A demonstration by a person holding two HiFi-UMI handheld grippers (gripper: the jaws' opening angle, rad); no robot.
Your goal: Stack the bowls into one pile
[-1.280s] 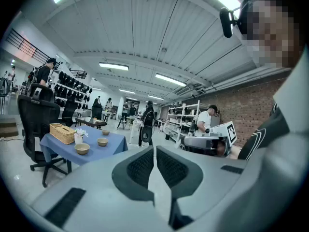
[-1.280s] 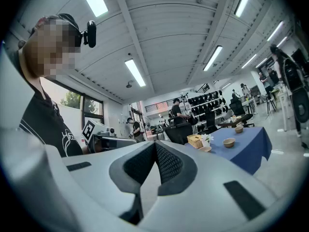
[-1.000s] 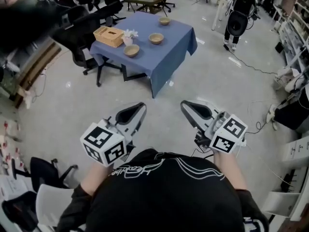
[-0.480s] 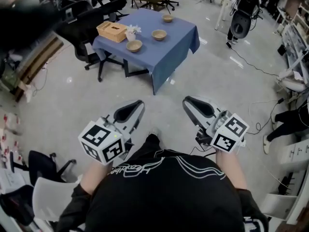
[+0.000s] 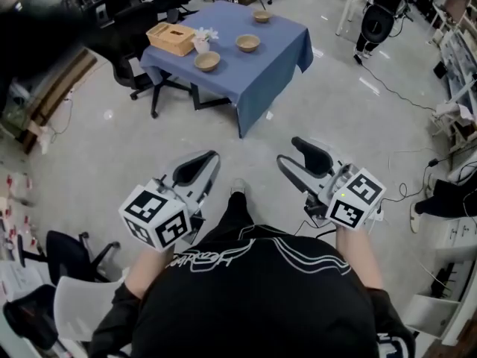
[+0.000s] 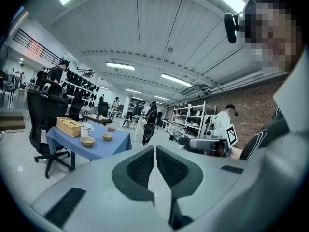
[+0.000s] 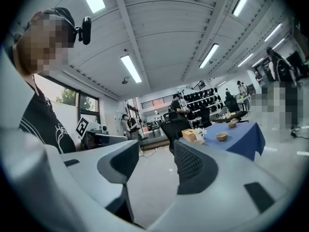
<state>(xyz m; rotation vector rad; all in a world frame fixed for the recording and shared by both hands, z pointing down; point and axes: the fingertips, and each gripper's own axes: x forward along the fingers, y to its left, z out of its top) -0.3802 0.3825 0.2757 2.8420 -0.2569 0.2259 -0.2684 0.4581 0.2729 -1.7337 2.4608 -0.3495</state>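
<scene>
The left hand-held gripper [image 5: 214, 156] is closed — right hand-held gripper [image 5: 289, 150] just opened, empty.

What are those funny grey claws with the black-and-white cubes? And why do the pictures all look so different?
There is no robot here. A person holds a grabbing tool in each hand, and the patterned cubes are part of the tools. The left gripper has its jaws pressed together with nothing in them. The right gripper has just been opening its jaws, and nothing is between them either.

One picture comes from a camera on the person's head, looking down. The other two come from small cameras riding on each tool and looking along its jaws, so the room looks bent and round.

Across the floor stands a table with a blue cloth. On it sit a near bowl, a middle bowl and a far bowl, all apart, plus a woven box and a small vase. The bowls are not stacked yet.
</scene>
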